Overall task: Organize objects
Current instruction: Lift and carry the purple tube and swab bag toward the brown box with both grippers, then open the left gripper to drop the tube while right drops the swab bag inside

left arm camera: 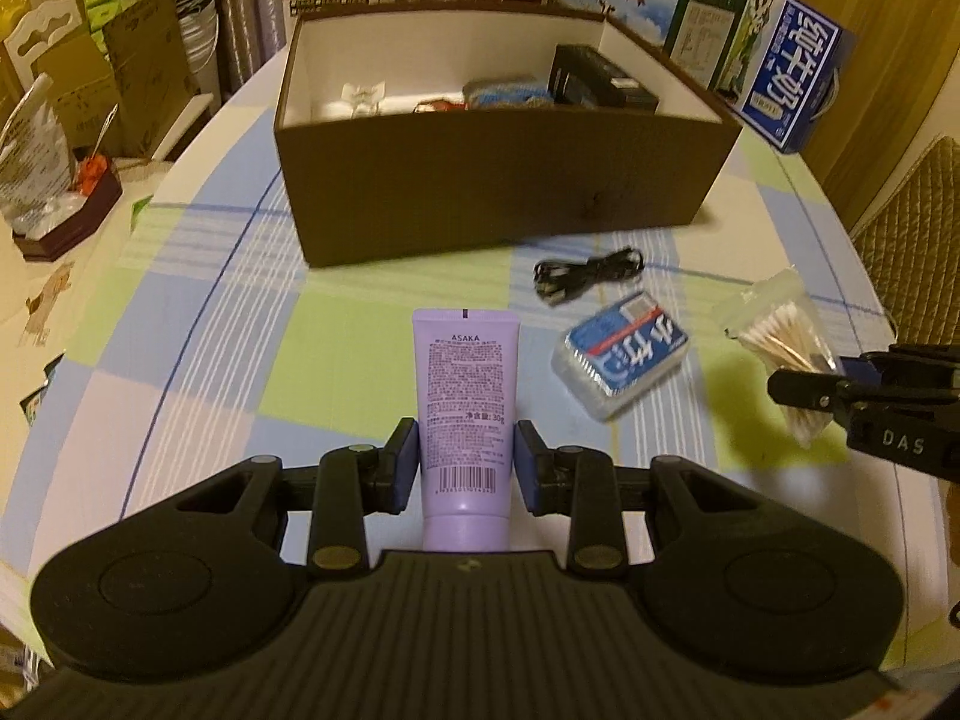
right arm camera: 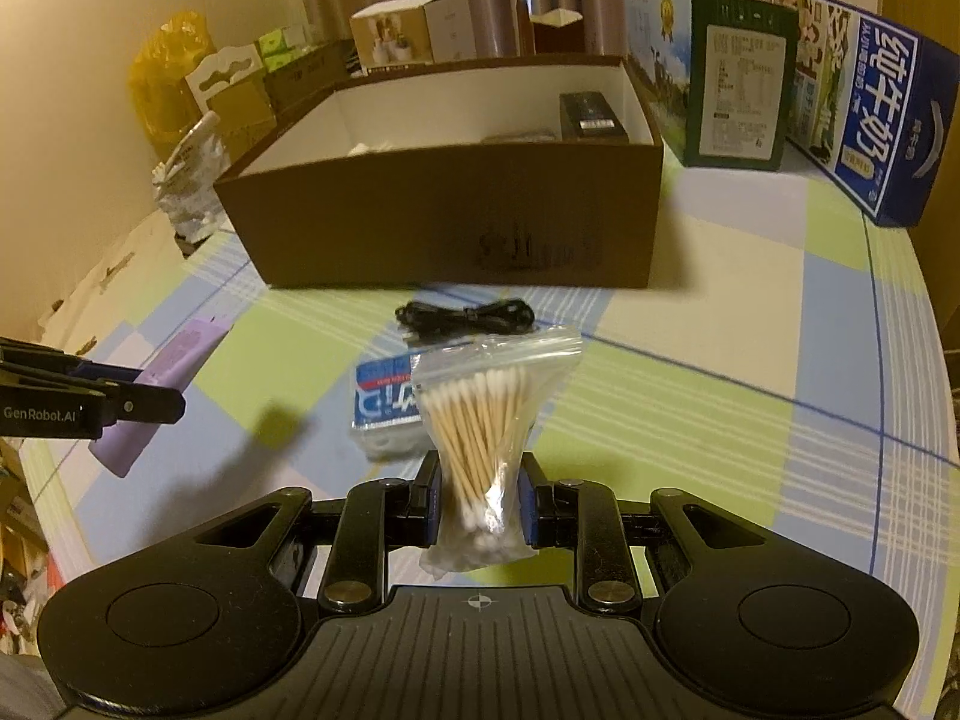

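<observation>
The fingers of the left gripper [left arm camera: 465,468] stand on either side of a purple tube [left arm camera: 465,414], closed to its width and seemingly gripping its lower half just above the cap, though a thin gap on the right side leaves the hold not quite certain. The fingers of the right gripper [right arm camera: 480,501] are pinched on a clear bag of cotton swabs [right arm camera: 480,438], which stands upright between them, squeezed at its waist, its zip top fanned out above. Ahead of both pairs of fingers sits an open brown box [left arm camera: 504,180] on the checked counter [left arm camera: 210,330]; it already holds a few small items, so the tidying looks partly done. Left outside, between the fingers and the box, are a coiled black cable [left arm camera: 588,279] and a blue-labelled plastic packet [left arm camera: 624,354]. The tube is soft lilac with printed text and a barcode.
</observation>
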`<state>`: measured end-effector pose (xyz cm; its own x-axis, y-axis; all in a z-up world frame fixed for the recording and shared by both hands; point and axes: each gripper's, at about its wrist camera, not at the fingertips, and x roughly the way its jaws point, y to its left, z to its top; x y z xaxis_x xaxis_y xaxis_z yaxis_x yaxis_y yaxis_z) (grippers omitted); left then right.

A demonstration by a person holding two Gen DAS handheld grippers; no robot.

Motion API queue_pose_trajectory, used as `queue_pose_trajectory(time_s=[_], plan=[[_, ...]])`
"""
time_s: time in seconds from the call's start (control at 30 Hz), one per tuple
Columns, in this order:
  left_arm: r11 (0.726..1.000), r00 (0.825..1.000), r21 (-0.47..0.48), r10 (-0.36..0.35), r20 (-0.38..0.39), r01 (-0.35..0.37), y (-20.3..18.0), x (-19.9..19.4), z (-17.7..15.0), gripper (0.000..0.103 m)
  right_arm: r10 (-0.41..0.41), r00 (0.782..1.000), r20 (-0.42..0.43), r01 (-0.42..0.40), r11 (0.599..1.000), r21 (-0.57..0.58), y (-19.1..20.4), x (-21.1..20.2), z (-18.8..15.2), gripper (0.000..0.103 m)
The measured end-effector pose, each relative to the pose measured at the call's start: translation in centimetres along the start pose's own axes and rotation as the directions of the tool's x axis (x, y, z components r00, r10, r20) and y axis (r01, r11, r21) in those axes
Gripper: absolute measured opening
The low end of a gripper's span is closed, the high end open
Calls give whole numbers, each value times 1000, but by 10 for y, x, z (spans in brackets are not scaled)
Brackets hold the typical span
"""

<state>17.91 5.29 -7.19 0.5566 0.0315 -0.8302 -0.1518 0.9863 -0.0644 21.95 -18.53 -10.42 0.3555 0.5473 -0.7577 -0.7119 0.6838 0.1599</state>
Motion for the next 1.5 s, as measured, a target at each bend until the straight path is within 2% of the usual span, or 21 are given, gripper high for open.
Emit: queue_pose_trajectory(time_s=[0.37,0.7,1.03,1.5], plan=[[999,997,31,-34,63,32,-7,-2,40,29,24,998,50,-24,1000,-4,3,3,31,22],[997,990,58,-62,124,55,-17,2,81,29,67,991,114,-65,998,-13,8,12,77,22],[997,982,73,-53,179,41,-17,8,121,29,95,985,146,-92,995,-24,10,30,114,22],[997,977,71,-49,207,35,-8,40,180,29,88,978,190,-93,996,16,-2,64,178,22]])
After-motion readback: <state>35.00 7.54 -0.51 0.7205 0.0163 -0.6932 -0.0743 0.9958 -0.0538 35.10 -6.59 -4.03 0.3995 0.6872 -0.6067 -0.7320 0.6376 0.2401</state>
